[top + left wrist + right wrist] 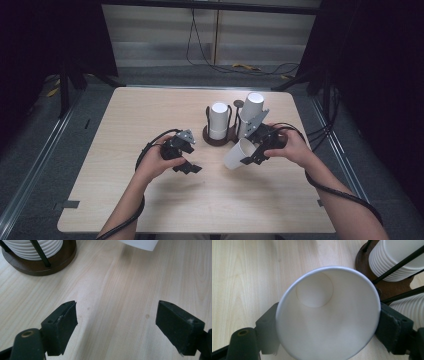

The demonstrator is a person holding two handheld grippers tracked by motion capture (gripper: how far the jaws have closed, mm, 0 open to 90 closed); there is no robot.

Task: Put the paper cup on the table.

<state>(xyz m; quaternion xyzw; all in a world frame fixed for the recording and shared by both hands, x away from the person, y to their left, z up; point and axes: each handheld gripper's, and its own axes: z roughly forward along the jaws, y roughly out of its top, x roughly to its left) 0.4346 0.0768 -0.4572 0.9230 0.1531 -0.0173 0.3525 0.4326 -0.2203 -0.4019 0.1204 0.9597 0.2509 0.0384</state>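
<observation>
Jaws of right gripper (250,159) clamped on a tilted white cup (237,153) right of frame centre, beside the cup rack (218,137), left gripper (189,168) jaws wide apart, nothing between them, over bare surface (150,115)

- The near half of the pale wooden table (150,210) lies bare from the left edge to the right edge, giving wide passage along the near edge.
- The far-left corner is open as well.
- A round dark-brown wooden cup stand with thin black wire posts (220,136) stands right of the middle toward the far edge; two stacks of white ribbed paper cups (218,120) rise from it and block that area.
- A single white paper cup (238,154), tilted between the right gripper's (254,157) pads, sits just beside the stand's near side, narrowing the gap there.
- The left gripper (116,323) gapes wide over bare wood, with the stand ahead to its left.
</observation>
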